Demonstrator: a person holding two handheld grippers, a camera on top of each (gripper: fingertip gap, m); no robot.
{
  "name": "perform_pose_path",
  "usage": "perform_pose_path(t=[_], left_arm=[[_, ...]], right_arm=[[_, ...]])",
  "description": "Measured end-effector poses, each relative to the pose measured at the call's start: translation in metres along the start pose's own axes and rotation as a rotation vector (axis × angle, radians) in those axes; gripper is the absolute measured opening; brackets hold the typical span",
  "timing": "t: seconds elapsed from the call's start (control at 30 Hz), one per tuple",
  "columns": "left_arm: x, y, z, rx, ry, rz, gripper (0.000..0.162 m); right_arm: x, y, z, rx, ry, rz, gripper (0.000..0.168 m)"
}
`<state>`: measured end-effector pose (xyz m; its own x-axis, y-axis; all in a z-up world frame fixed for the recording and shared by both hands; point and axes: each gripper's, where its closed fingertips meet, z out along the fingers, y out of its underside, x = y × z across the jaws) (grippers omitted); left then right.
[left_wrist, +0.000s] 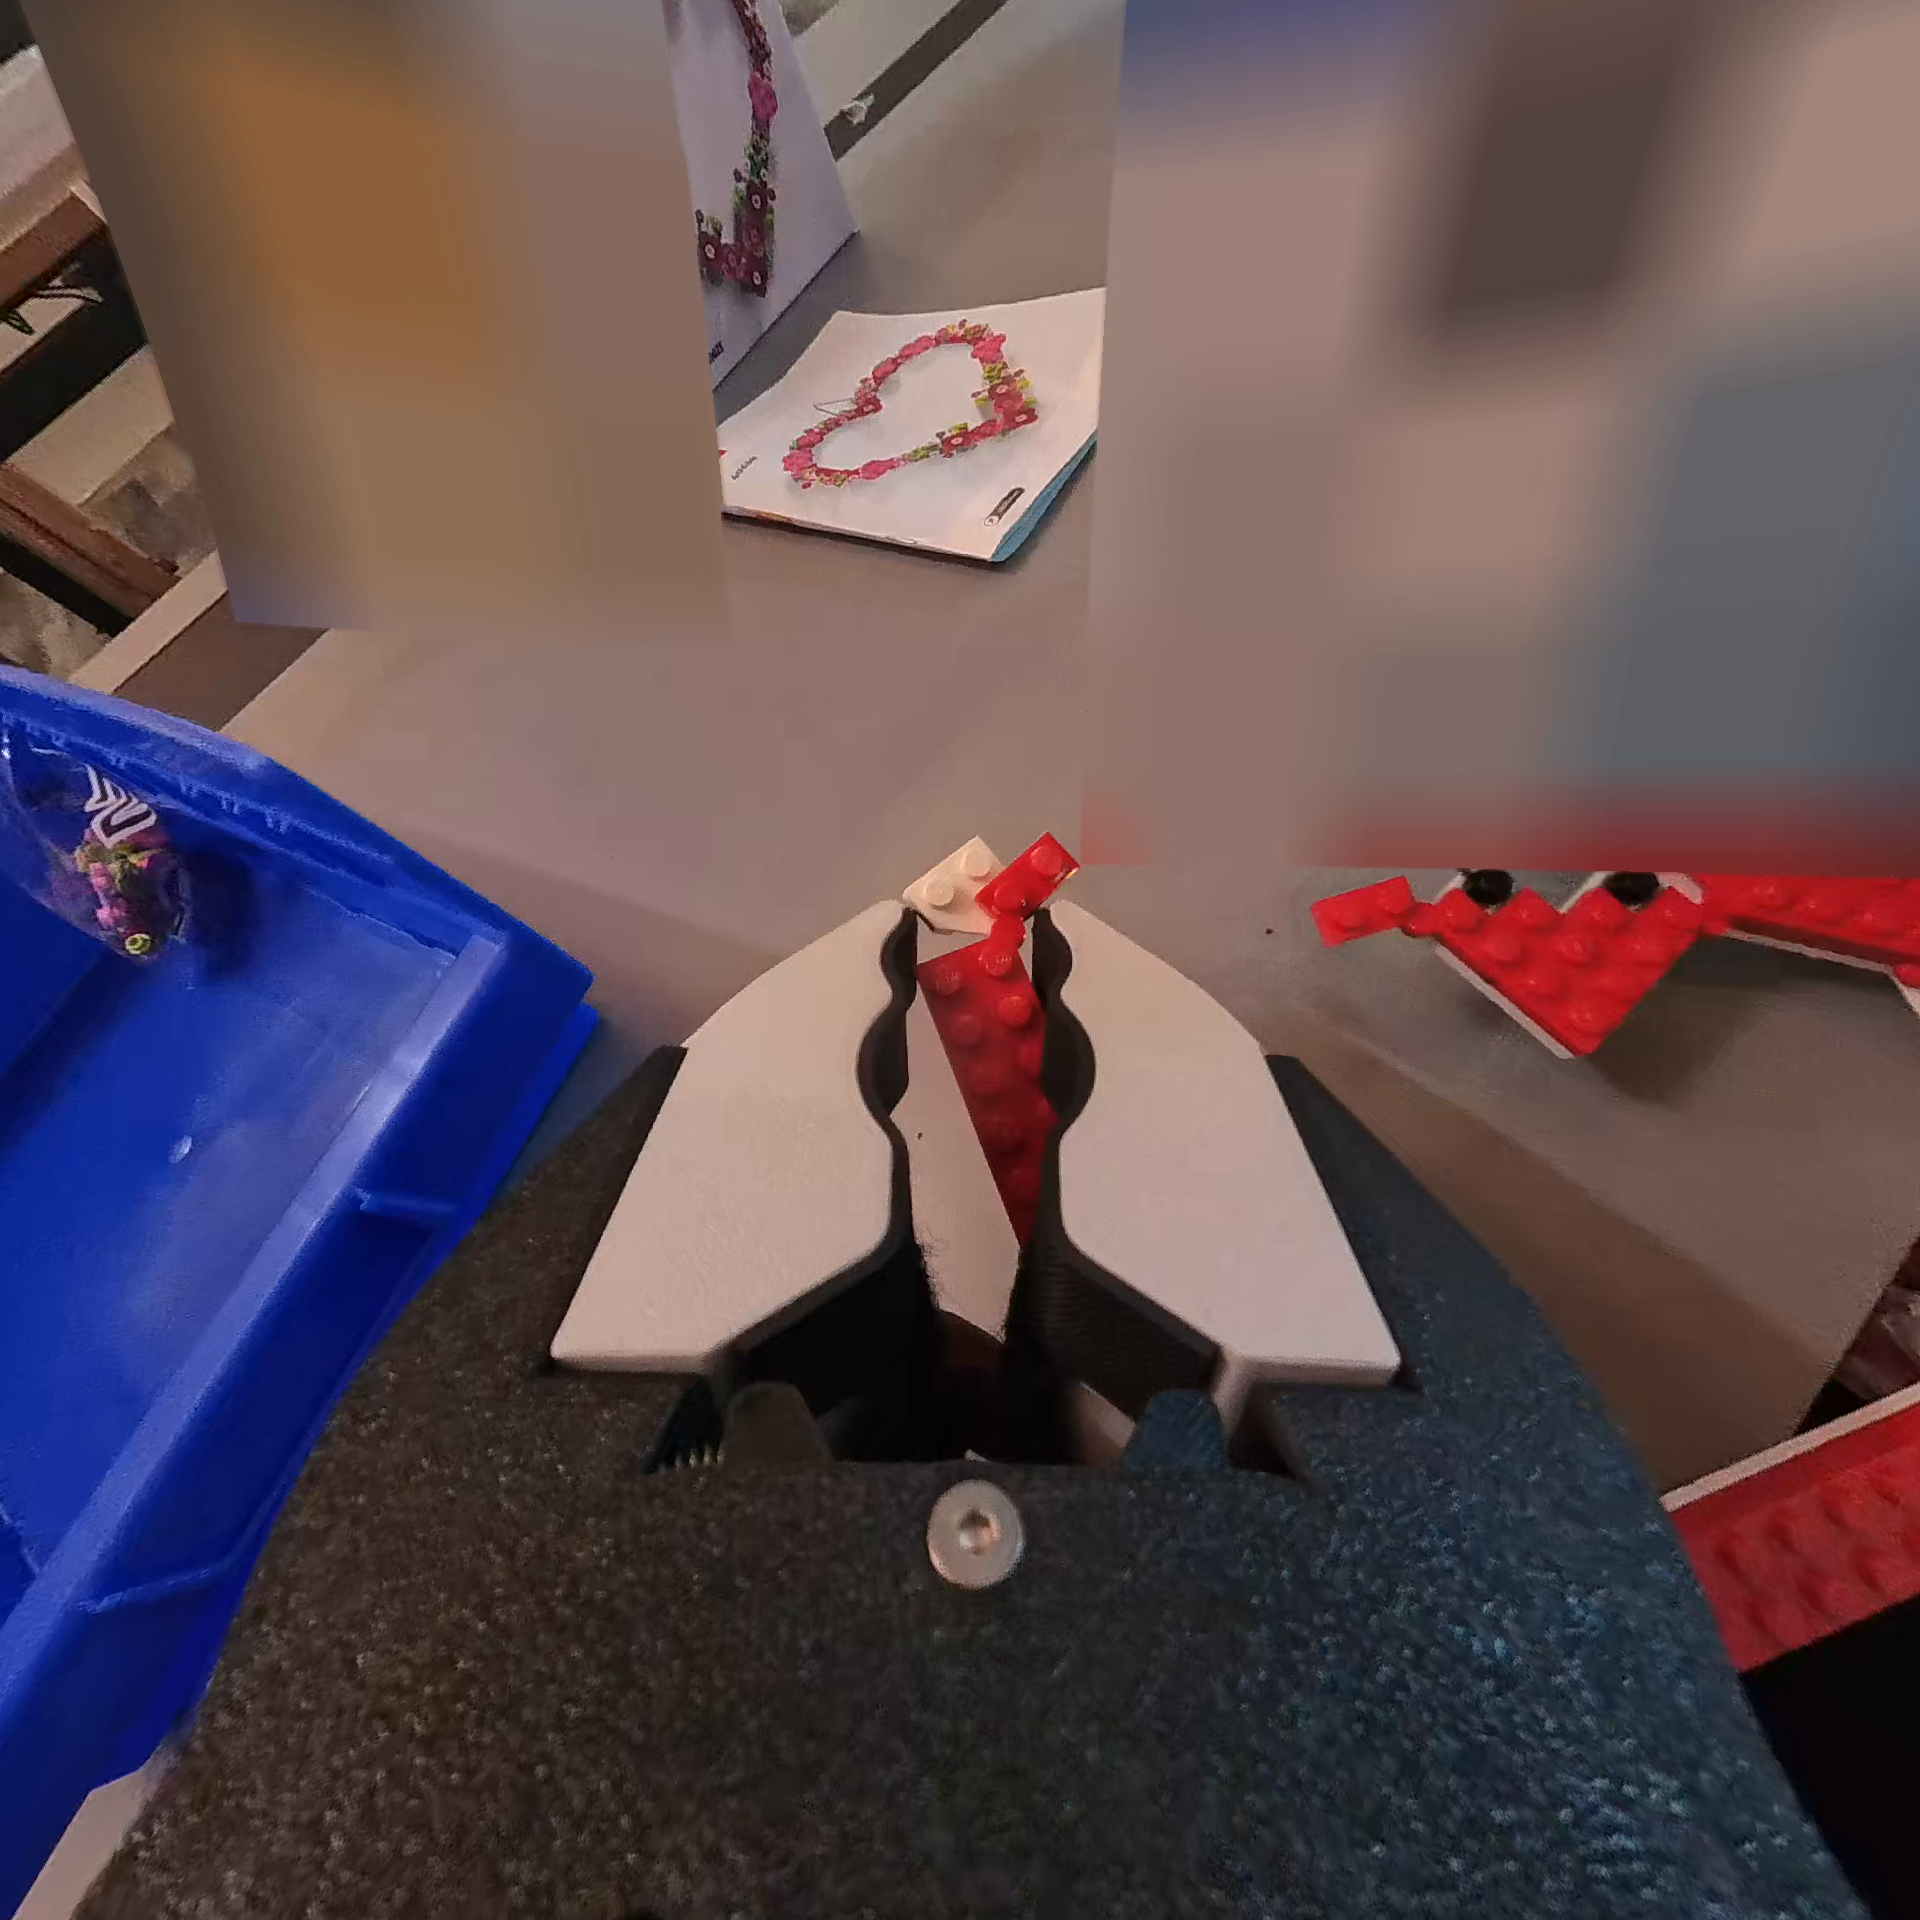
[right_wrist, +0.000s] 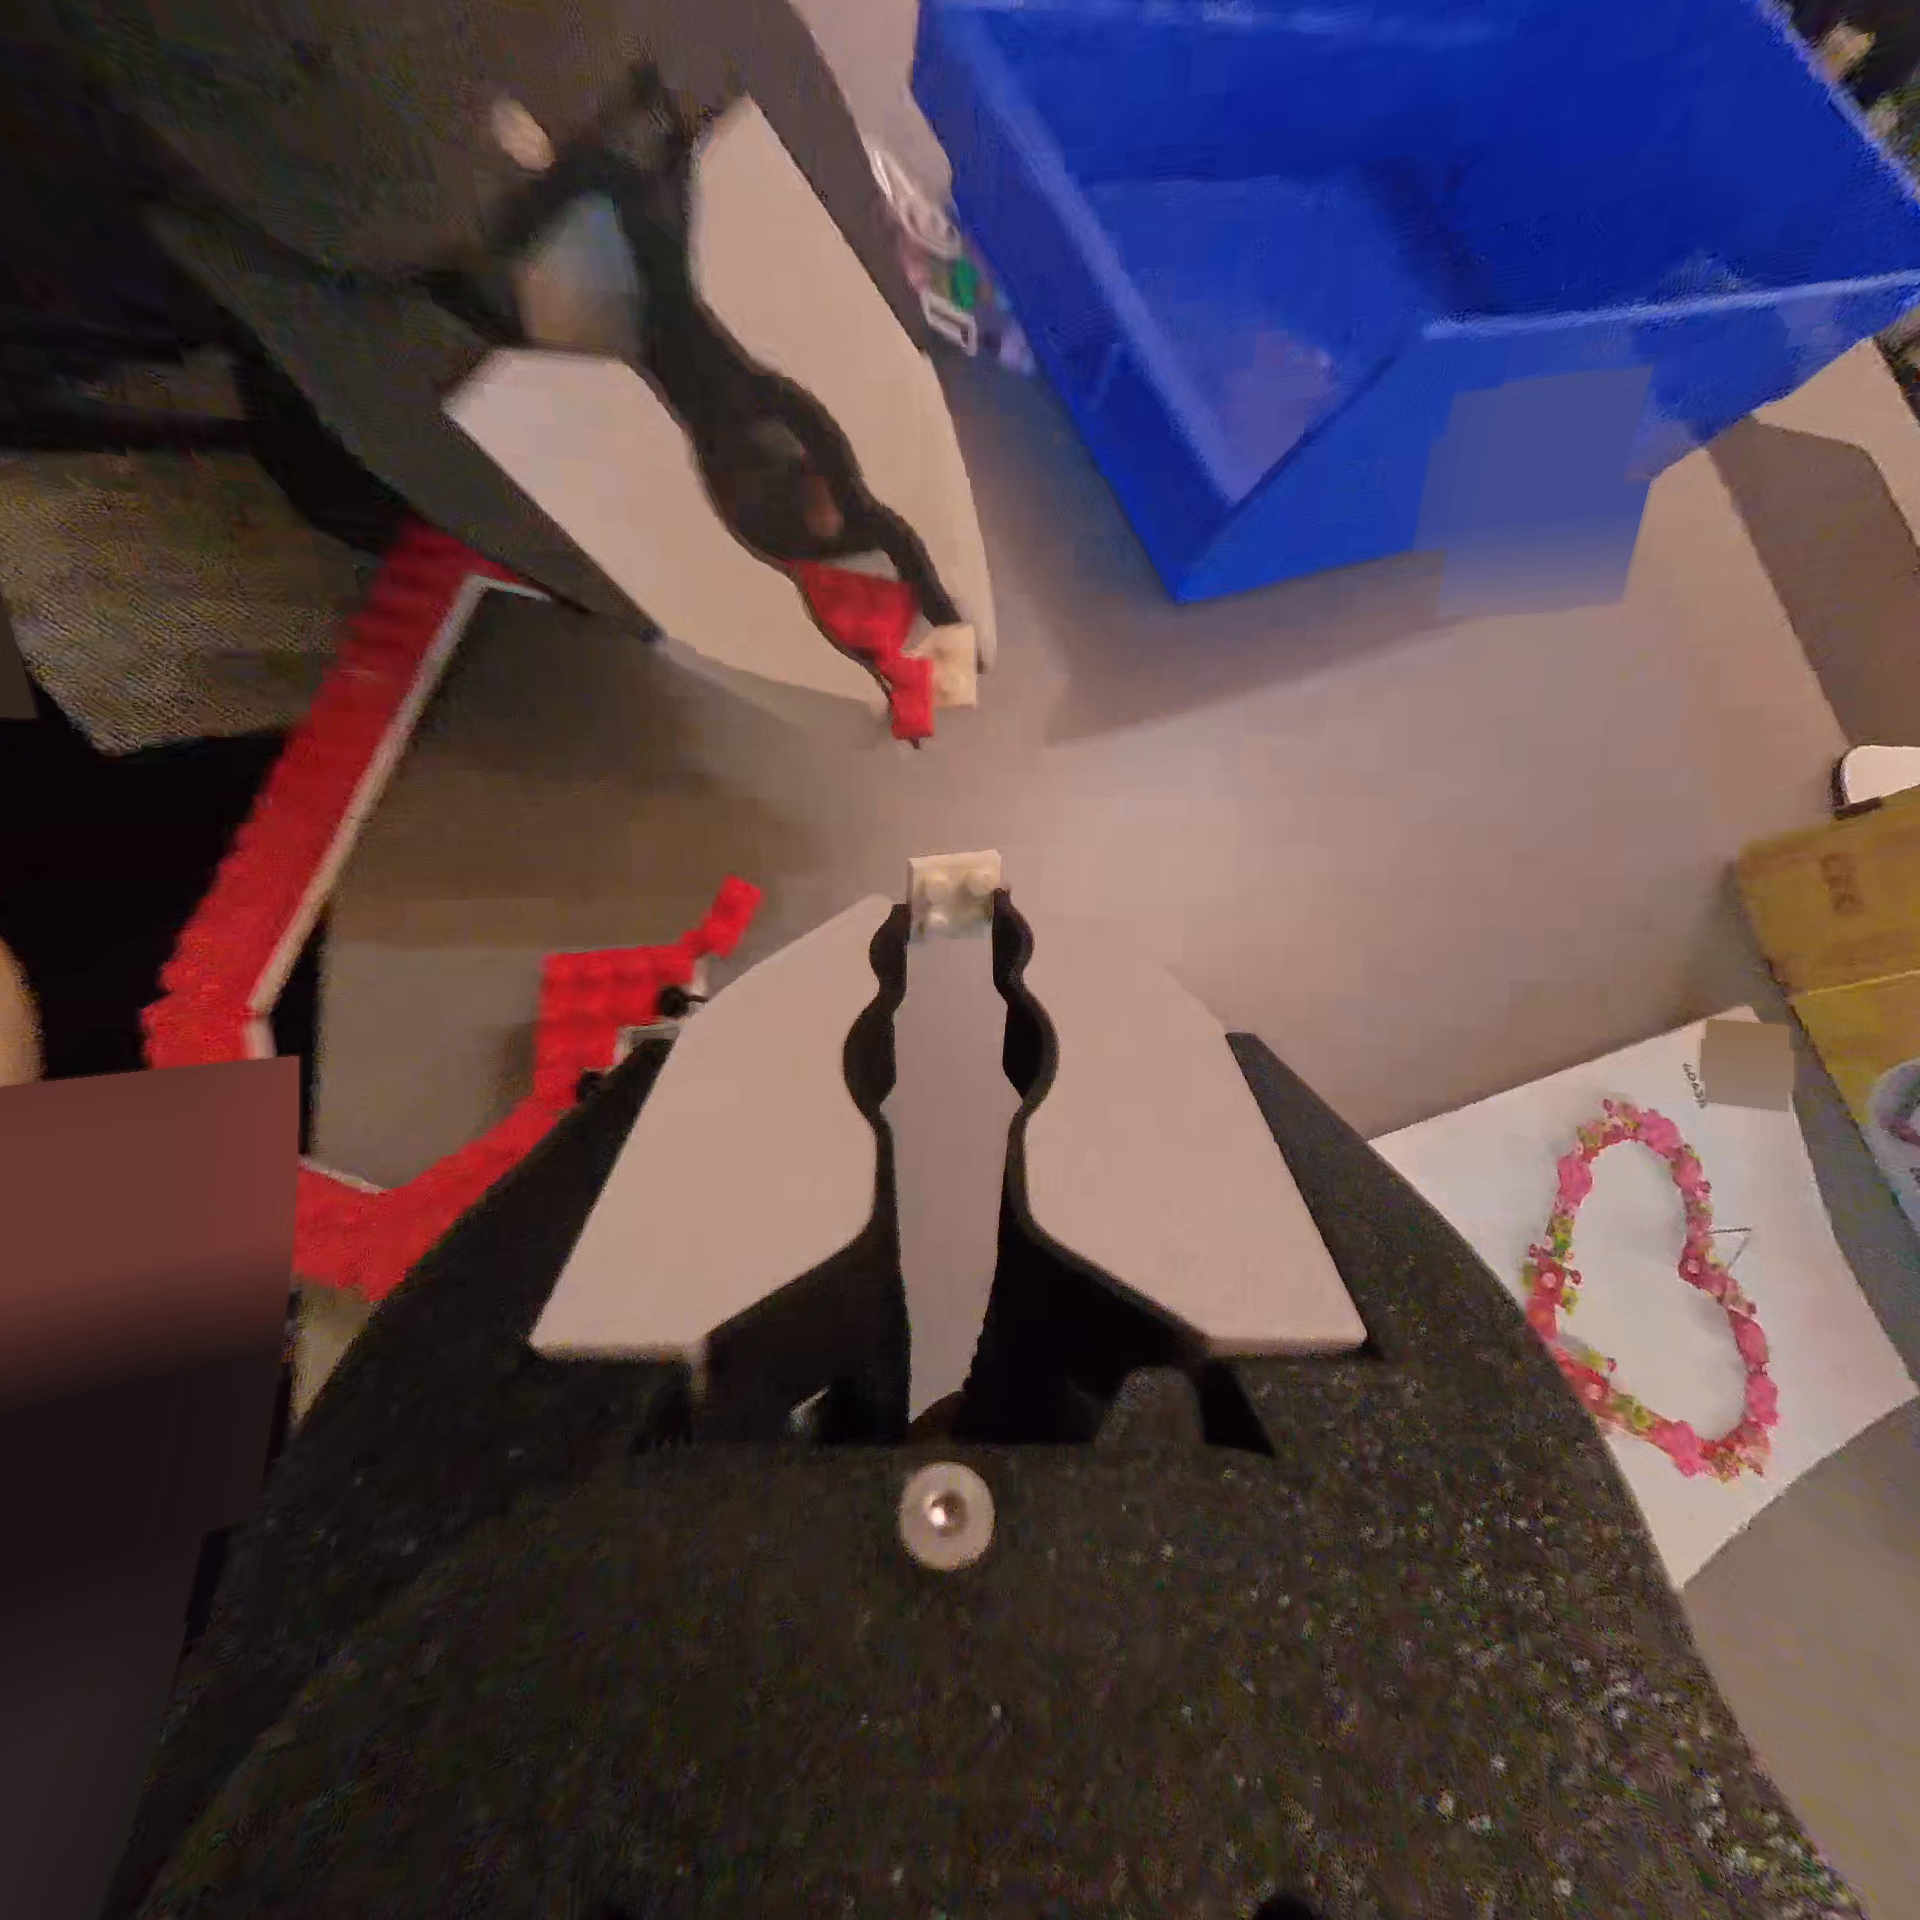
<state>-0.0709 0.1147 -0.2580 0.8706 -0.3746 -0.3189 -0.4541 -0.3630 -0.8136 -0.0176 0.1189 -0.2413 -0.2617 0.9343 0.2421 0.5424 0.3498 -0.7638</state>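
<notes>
My left gripper (left_wrist: 982, 920) is shut on a long red brick strip (left_wrist: 987, 1049) that runs back between its fingers; a small white plate (left_wrist: 951, 883) and a small red plate (left_wrist: 1029, 868) sit at the strip's tip. It also shows in the right wrist view (right_wrist: 935, 675), upper left, with the red strip (right_wrist: 862, 608) and white plate (right_wrist: 954, 665). My right gripper (right_wrist: 954, 909) is shut on a small white studded plate (right_wrist: 951, 888), held above the grey table a short way from the left gripper's tip.
A blue plastic bin (left_wrist: 260, 1143) stands at the left; in the right wrist view it (right_wrist: 1403, 312) is at the top. Red stepped brick assemblies (left_wrist: 1569, 956) (right_wrist: 582, 1049) lie on the table. A booklet with a flower heart (left_wrist: 925, 426) (right_wrist: 1652, 1278) lies farther off. A cardboard box (right_wrist: 1839, 904) is at the right.
</notes>
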Motion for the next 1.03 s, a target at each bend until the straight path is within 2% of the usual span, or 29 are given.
perform_pose_path(t=[0.03,0.13,0.23,0.3,0.43,0.53,0.67,0.73,0.9,0.97,1.03], left_arm=[[0.000,0.001,0.001,-0.008,0.000,-0.003,0.021],[-0.003,0.000,0.003,-0.011,-0.010,0.002,0.021],[-0.005,0.001,0.004,-0.022,-0.022,0.000,0.021],[-0.007,0.001,0.005,-0.029,-0.031,-0.006,0.021],[-0.010,-0.002,0.004,-0.029,-0.057,-0.006,0.021],[-0.011,-0.004,0.004,-0.019,-0.069,-0.006,0.021],[-0.010,-0.009,0.003,0.023,-0.057,-0.008,0.021],[-0.009,-0.012,0.003,0.052,-0.043,-0.001,0.021],[-0.008,-0.020,0.003,0.098,-0.043,0.024,0.021],[-0.009,-0.025,0.001,0.123,-0.055,0.033,0.020],[-0.010,-0.031,0.000,0.154,-0.068,0.049,0.021]], right_arm=[[-0.015,-0.010,-0.015,0.071,-0.052,0.021,0.016],[-0.093,-0.025,-0.056,0.208,-0.295,0.061,0.016],[-0.162,0.013,-0.064,0.069,-0.402,0.122,0.016],[-0.188,0.050,-0.056,-0.077,-0.379,0.173,0.016],[-0.195,0.091,-0.032,-0.193,-0.238,0.246,0.017],[-0.188,0.108,-0.025,-0.287,-0.143,0.180,0.025],[-0.186,0.093,-0.032,-0.223,-0.165,0.185,0.031],[-0.174,0.072,-0.044,-0.142,-0.187,0.167,0.030],[-0.073,-0.015,-0.066,0.189,-0.126,0.162,0.022],[-0.031,-0.029,-0.053,0.230,-0.177,0.216,0.019],[0.004,-0.038,-0.029,0.256,-0.295,0.404,0.015]])
